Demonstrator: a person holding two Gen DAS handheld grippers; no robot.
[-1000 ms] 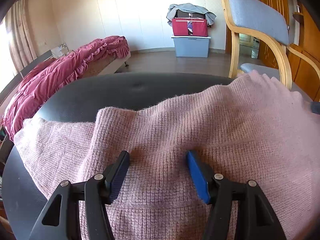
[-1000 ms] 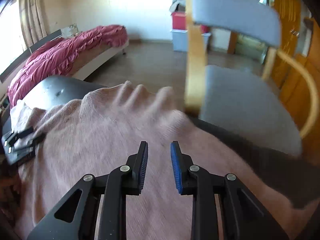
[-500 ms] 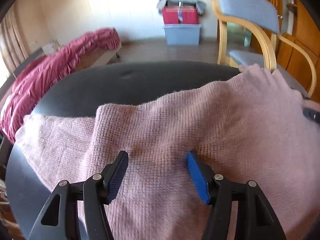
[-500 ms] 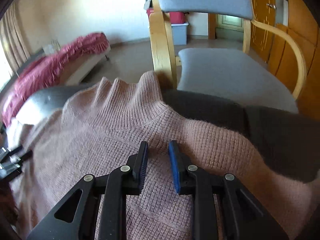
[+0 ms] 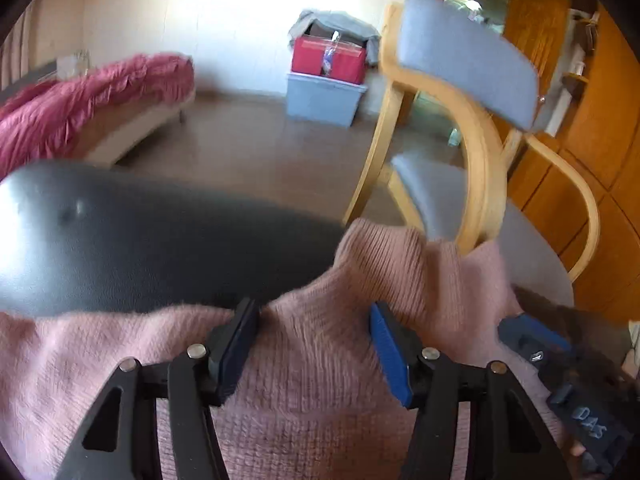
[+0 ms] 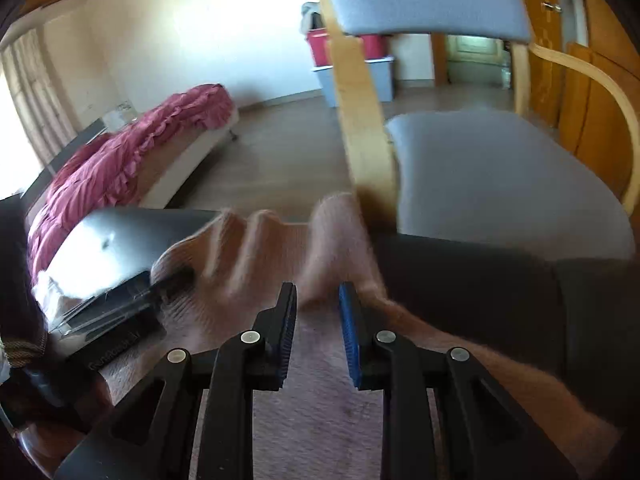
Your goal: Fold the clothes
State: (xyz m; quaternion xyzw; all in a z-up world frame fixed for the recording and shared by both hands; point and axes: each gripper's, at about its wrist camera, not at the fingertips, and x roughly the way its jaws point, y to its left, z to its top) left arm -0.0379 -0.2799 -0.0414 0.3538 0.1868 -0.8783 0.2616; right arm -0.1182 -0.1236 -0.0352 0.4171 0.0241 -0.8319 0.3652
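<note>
The pink sweater (image 5: 320,360) lies bunched on the black table (image 5: 140,240), not in a neat fold. The left gripper (image 5: 314,344) stands wide apart over it, the right gripper (image 6: 318,332) narrowly apart; neither holds cloth, so folding remains

Left claw (image 5: 314,344) jaws spread wide, low, pointing forward. Right claw (image 6: 318,334) jaws narrowly parted, level.

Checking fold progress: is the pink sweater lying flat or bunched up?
Bunched up. The pink sweater rises in ridges at its far edge on the dark table, between the left claw and right claw.
</note>
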